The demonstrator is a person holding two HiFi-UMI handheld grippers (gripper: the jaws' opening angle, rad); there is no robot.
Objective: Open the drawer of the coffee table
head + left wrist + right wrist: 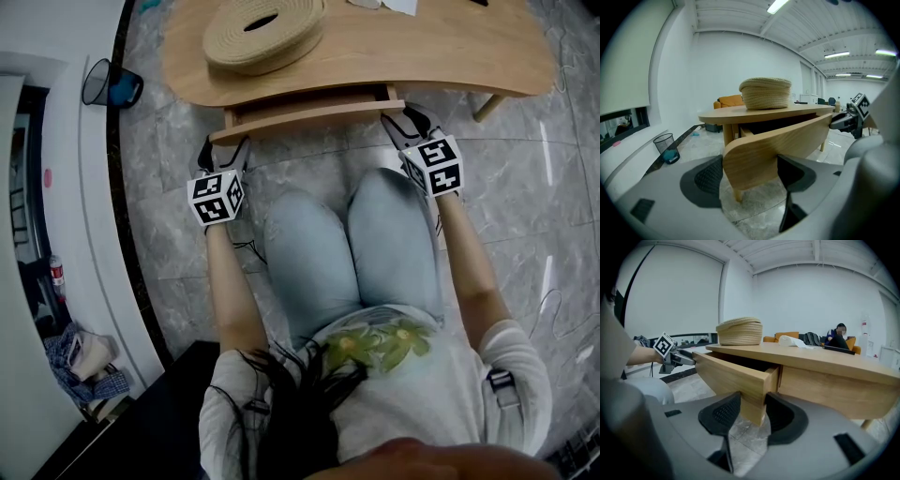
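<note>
At the far left, a black mesh wastebasket (111, 84) stands on the marble floor (525, 178), well apart from the wooden counter (450, 56). The left claw (225, 146) is clamped on the left end of the drawer (309, 111), with a pad on each side of the curved wooden front (its own view shows the panel filling the gap). The drawer stands pulled partly out from under the counter, with a dark opening behind its front. On the counter top, above the drawer's left half, sits a round woven basket (264, 30). The right claw (404, 121) grips the drawer's right corner, one pad on the front face and the other on the side panel. The person's knees (375, 216) lie between the two claws.
</note>
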